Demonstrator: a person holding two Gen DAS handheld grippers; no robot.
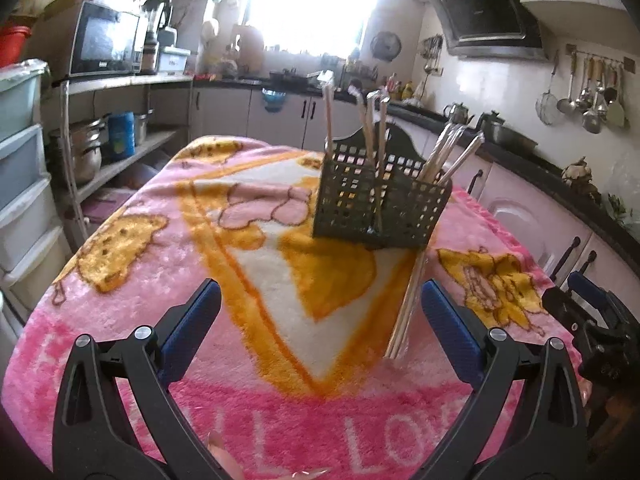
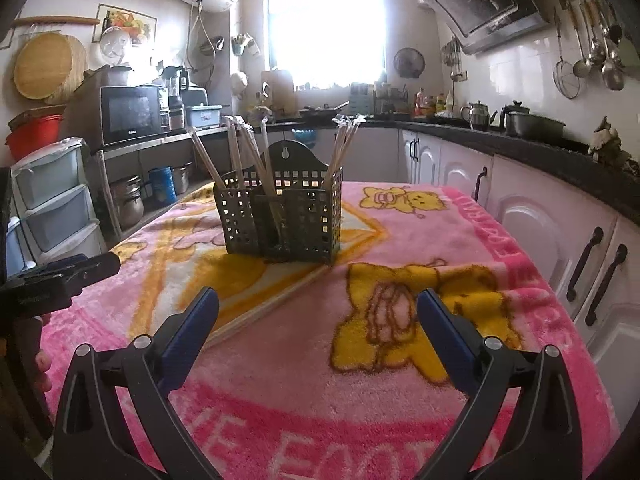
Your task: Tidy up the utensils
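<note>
A dark green lattice utensil holder [image 1: 380, 200] stands mid-table on a pink blanket [image 1: 140, 292]; it also shows in the right wrist view [image 2: 284, 212]. Several wrapped chopstick pairs [image 1: 372, 128] stand upright in its compartments. One wrapped pair of chopsticks [image 1: 408, 304] lies flat on the blanket in front of the holder, also in the right wrist view [image 2: 264, 308]. My left gripper [image 1: 320, 312] is open and empty, the flat pair just inside its right finger. My right gripper [image 2: 318, 320] is open and empty, the flat pair near its left finger.
The table is ringed by white cabinets with a black countertop [image 2: 560, 148] on the right, a metal shelf with a microwave [image 2: 128, 114] and pots on the left, and plastic drawers [image 1: 24, 168] at the near left. The right gripper's body shows at the left view's right edge [image 1: 592, 320].
</note>
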